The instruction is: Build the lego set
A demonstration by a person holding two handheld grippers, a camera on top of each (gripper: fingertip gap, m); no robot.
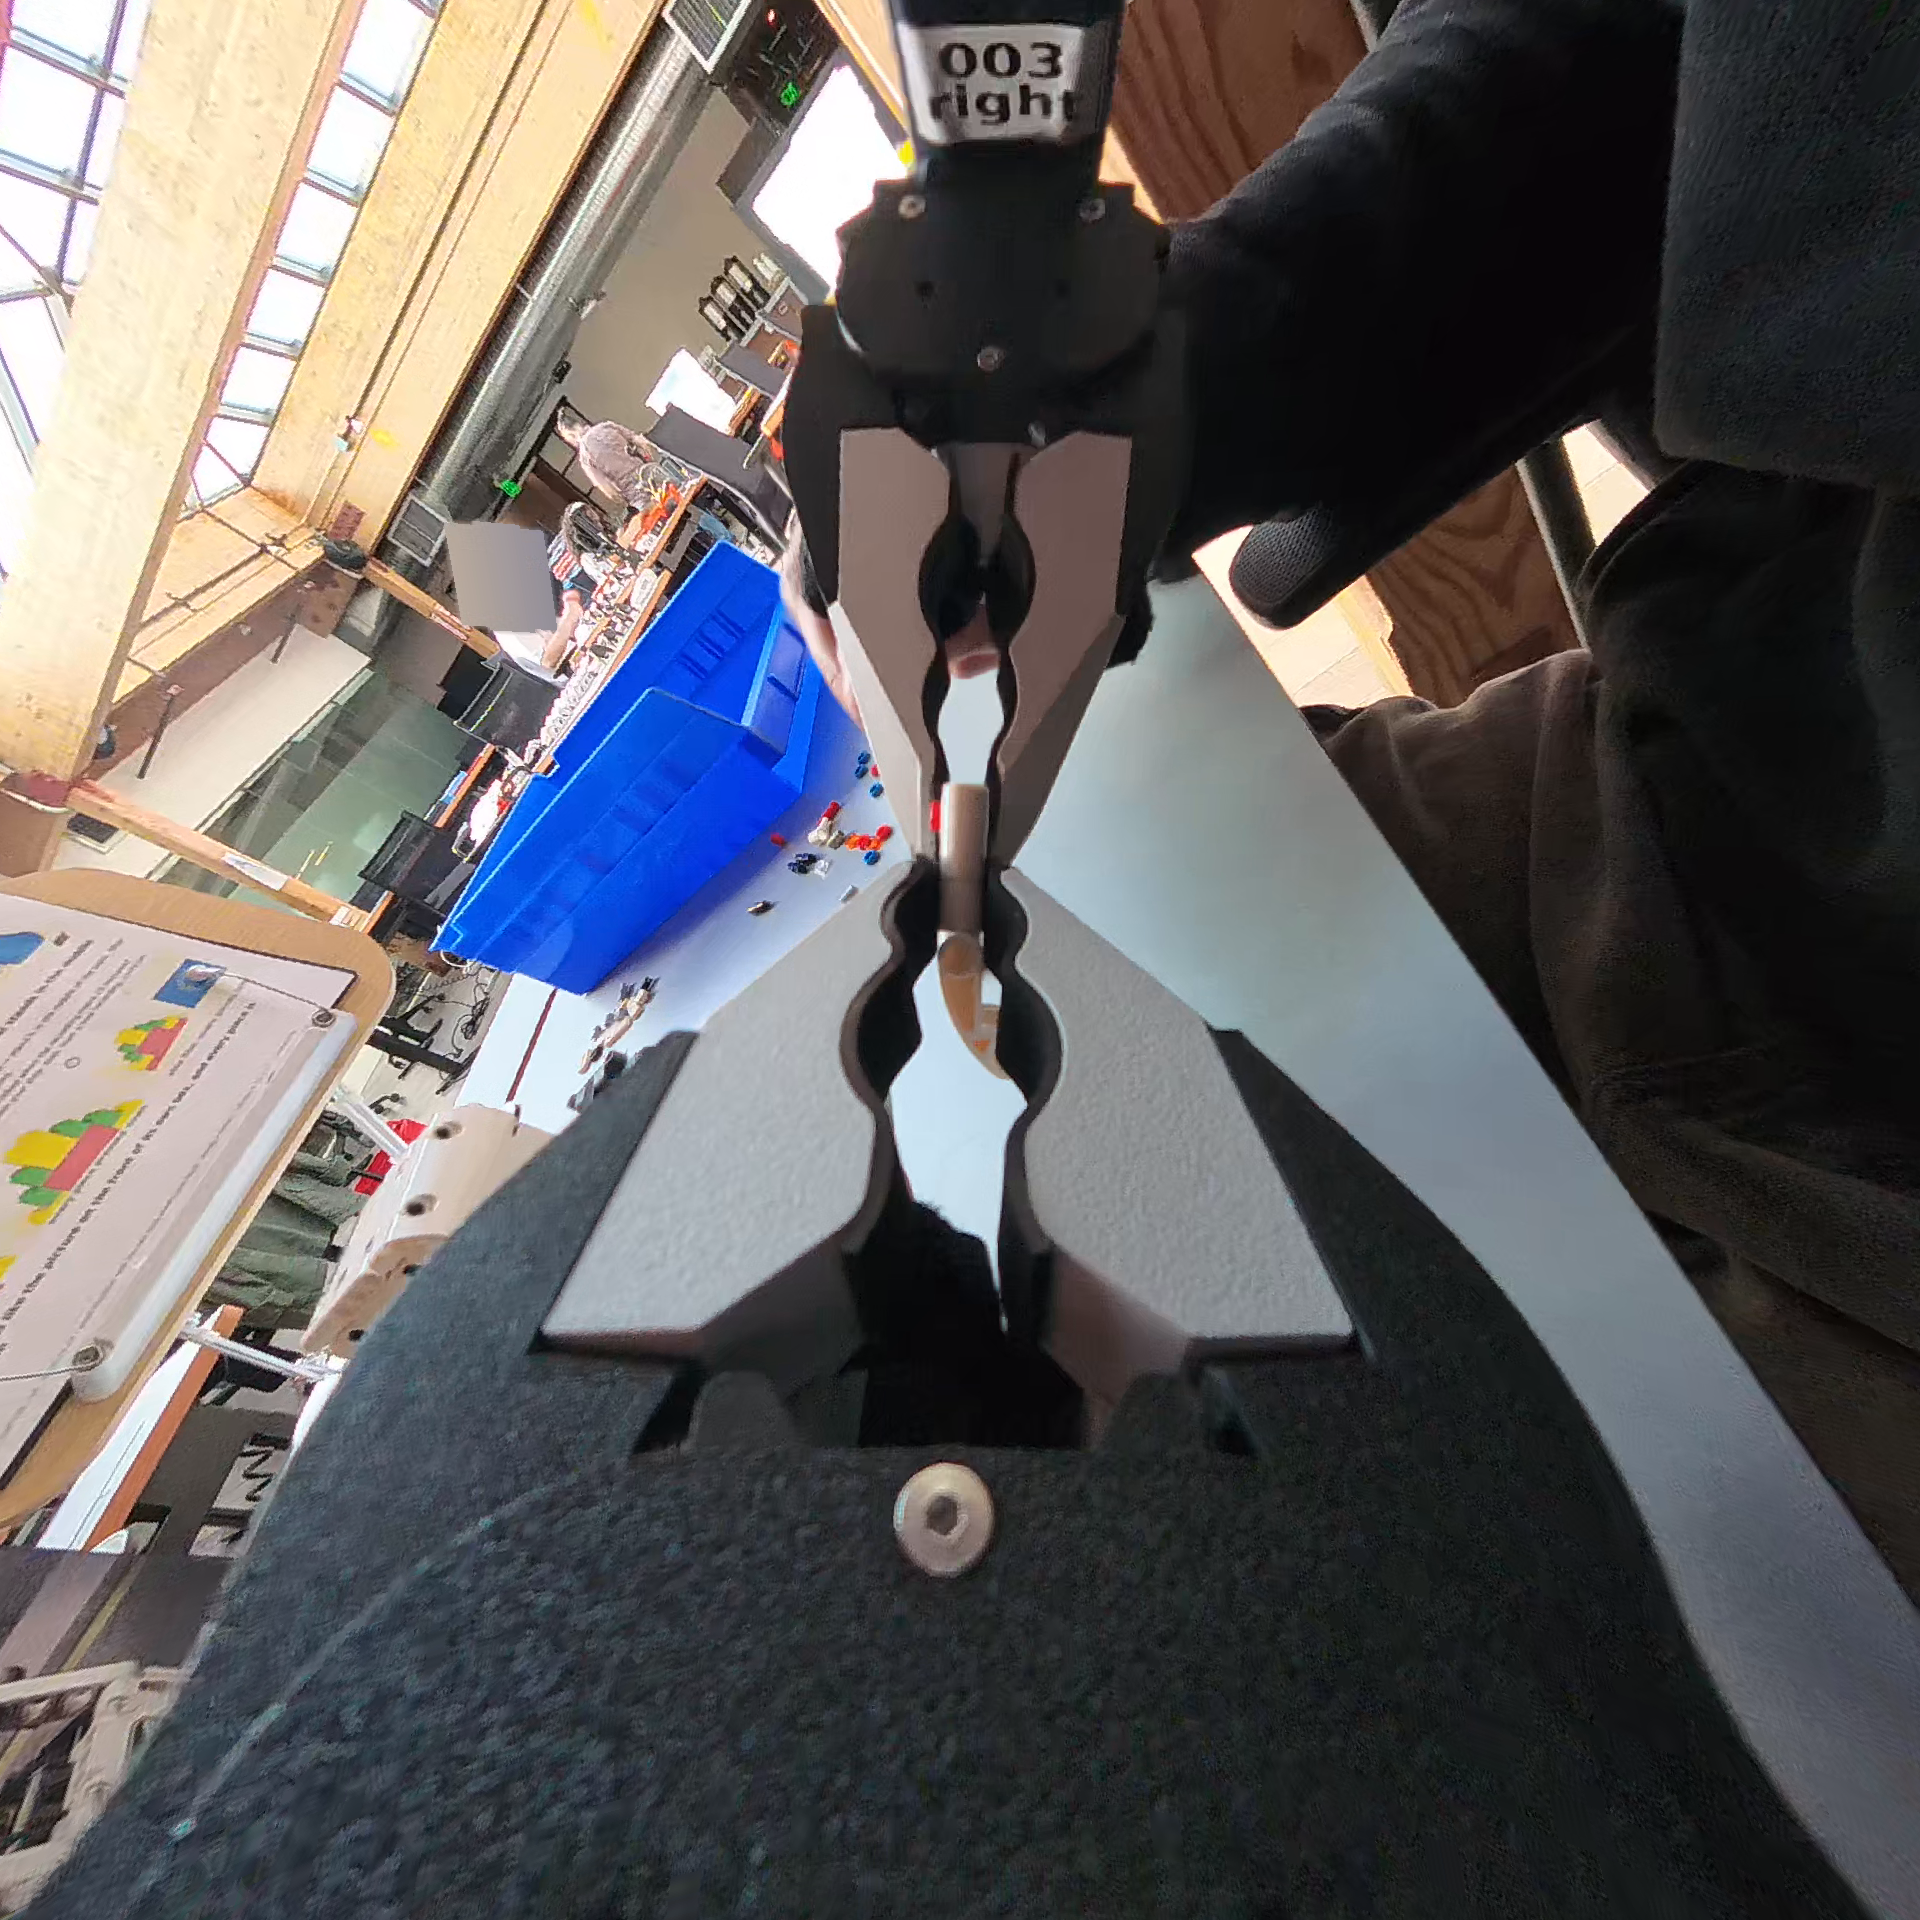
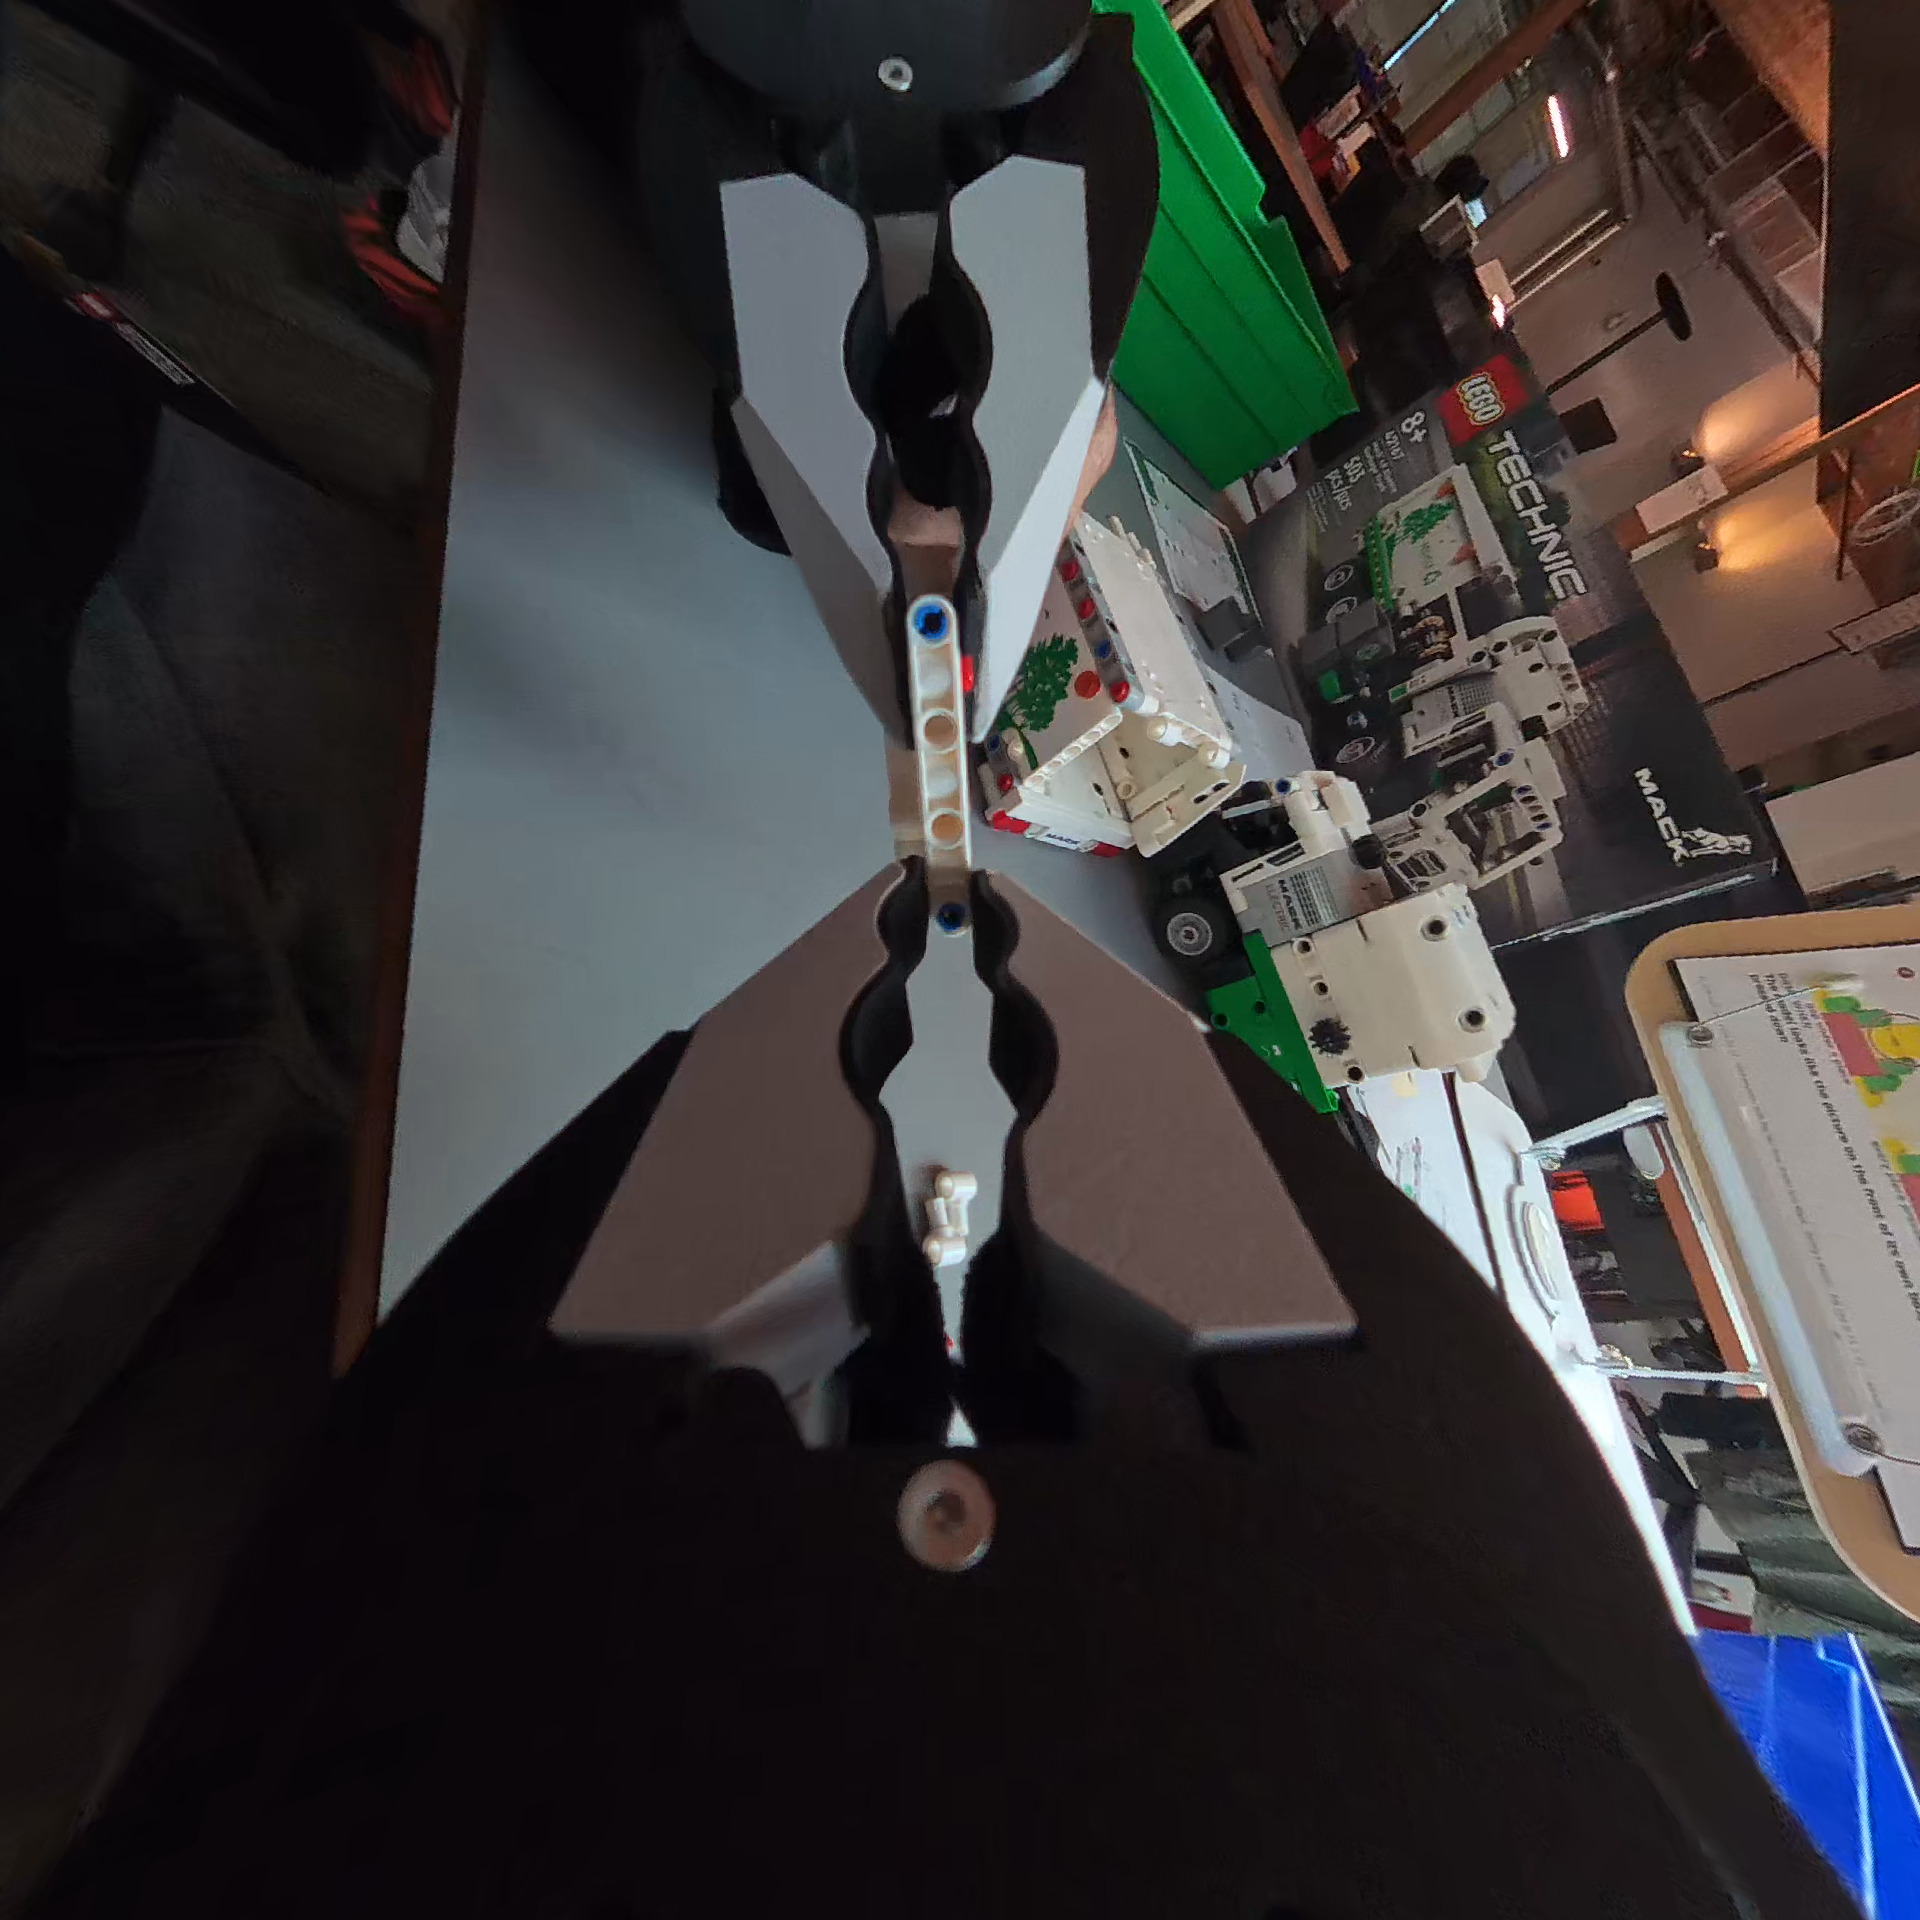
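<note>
I've got both grippers tip to tip above the table [image 2: 623, 727], my left gripper [image 1: 961, 883] and right gripper [image 2: 940, 883] each pinching 1 end of the white beam [image 2: 940, 748]. Mid-assembly, I'd guess; next it needs seating on the truck [image 2: 1340, 935] at right.

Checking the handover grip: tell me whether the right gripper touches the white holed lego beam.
Touching. The right wrist view shows the right gripper with its fingertips closed on the white holed lego beam's lower end.
</note>
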